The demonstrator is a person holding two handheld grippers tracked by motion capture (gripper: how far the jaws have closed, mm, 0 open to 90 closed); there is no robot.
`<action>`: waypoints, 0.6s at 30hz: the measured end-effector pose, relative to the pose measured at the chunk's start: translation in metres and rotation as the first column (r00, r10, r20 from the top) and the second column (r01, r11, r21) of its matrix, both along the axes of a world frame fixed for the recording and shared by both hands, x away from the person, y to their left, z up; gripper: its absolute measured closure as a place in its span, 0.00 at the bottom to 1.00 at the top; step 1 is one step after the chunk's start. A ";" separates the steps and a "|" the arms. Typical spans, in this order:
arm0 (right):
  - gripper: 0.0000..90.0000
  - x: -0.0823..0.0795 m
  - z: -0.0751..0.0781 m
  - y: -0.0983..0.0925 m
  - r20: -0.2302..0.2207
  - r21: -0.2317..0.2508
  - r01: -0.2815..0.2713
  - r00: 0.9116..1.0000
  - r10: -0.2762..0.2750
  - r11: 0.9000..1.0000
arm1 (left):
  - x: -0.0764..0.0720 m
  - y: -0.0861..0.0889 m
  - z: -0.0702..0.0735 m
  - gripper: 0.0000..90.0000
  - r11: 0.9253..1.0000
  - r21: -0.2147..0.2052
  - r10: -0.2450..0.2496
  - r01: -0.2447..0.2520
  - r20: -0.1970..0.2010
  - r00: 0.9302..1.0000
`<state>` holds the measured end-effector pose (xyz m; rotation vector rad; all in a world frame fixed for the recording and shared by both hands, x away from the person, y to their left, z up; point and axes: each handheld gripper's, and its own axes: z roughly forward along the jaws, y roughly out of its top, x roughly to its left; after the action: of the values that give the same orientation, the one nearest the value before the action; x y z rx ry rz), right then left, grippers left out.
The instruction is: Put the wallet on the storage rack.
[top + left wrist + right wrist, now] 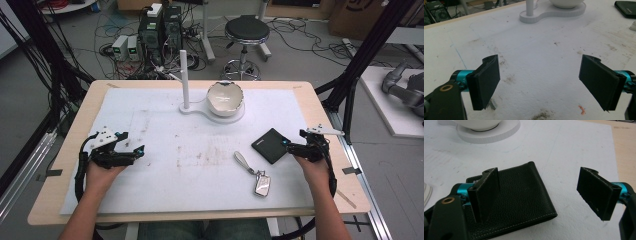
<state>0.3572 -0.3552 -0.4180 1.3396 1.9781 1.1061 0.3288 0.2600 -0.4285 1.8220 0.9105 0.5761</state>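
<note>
A black leather wallet (270, 144) lies flat on the right side of the white mat (165, 115). My right gripper (293, 138) is at the wallet's right edge, open. In the right gripper view the wallet (524, 195) lies under the left jaw and reaches into the gap of that gripper (539, 185), while the right jaw hangs over bare mat. A silver key fob (262, 184) on a pale strap (243, 162) rests in front of the wallet. My left gripper (131, 141) is open over the mat's left side; nothing is between its jaws (540, 67).
A white bowl (225, 97) sits on a white stand base (200, 111) with an upright pole (184, 75) at the back middle of the table. A stool (246, 35), computers and cables stand on the floor beyond. The wooden table edge (335, 145) runs close to the right gripper.
</note>
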 end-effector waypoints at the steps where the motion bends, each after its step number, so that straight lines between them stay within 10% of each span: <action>1: 0.21 0.000 0.000 0.000 0.000 0.000 0.000 1.000 0.000 1.000 | 0.000 0.000 0.000 0.19 1.000 -0.005 -0.001 0.001 -0.001 1.000; 18: 0.21 0.007 0.005 0.002 0.005 0.002 -0.012 1.000 0.012 1.000 | 0.000 -0.002 0.000 0.19 1.000 -0.002 -0.012 0.012 0.007 1.000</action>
<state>0.3646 -0.3531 -0.4127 1.3266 1.9846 1.1158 0.3292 0.2576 -0.4287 1.8213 0.8944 0.5728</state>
